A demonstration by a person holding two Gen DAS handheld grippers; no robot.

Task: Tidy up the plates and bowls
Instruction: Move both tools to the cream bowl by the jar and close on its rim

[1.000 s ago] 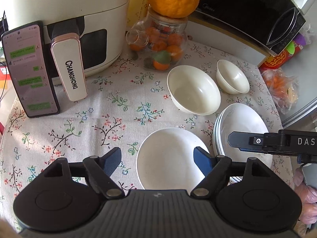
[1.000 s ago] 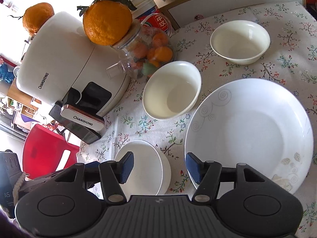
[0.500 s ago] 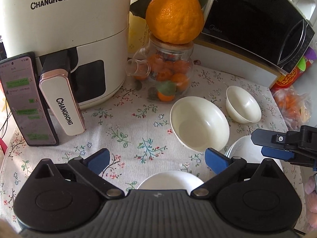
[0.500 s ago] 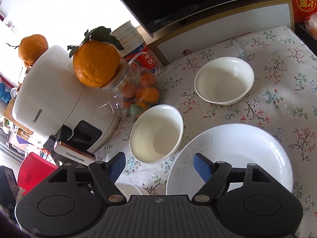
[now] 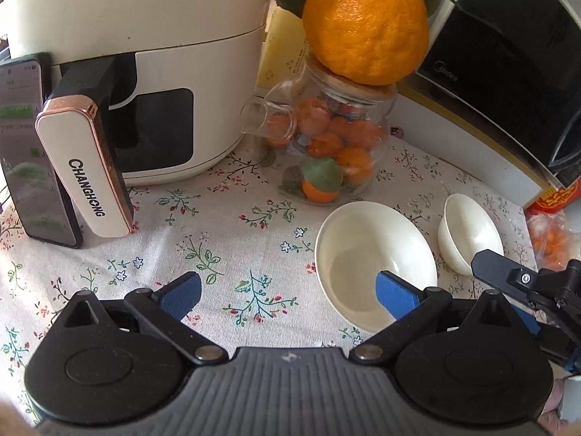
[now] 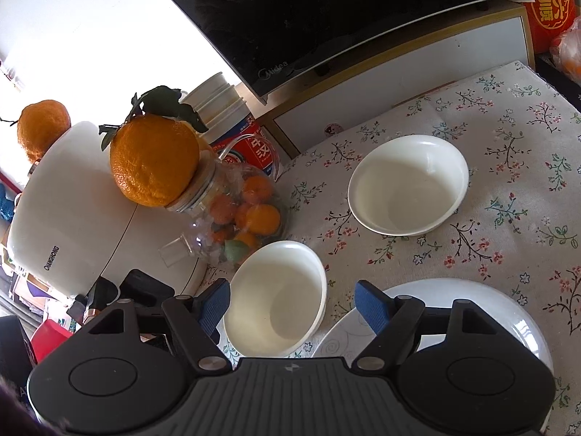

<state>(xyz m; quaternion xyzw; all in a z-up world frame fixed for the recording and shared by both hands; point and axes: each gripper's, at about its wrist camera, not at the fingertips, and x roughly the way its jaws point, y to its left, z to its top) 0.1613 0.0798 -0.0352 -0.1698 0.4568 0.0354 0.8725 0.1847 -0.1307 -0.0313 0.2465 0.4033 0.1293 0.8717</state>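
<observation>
Daylight floods in at 10 o'clock of the right view, blowing the window (image 6: pixel 90 29) out to white. Both bowls (image 6: pixel 408 185) show soft interior shadows. Fisheye bending curves the edges; the fryer (image 5: pixel 145 54) bulges, and the corners darken.

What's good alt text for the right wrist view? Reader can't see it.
The open right claw hovers empty over a floral tablecloth, a white bowl between its blue fingertips and a large white plate at lower right. Beyond sit a second white bowl, a jar of small oranges topped by a big orange, and a white air fryer.
</observation>
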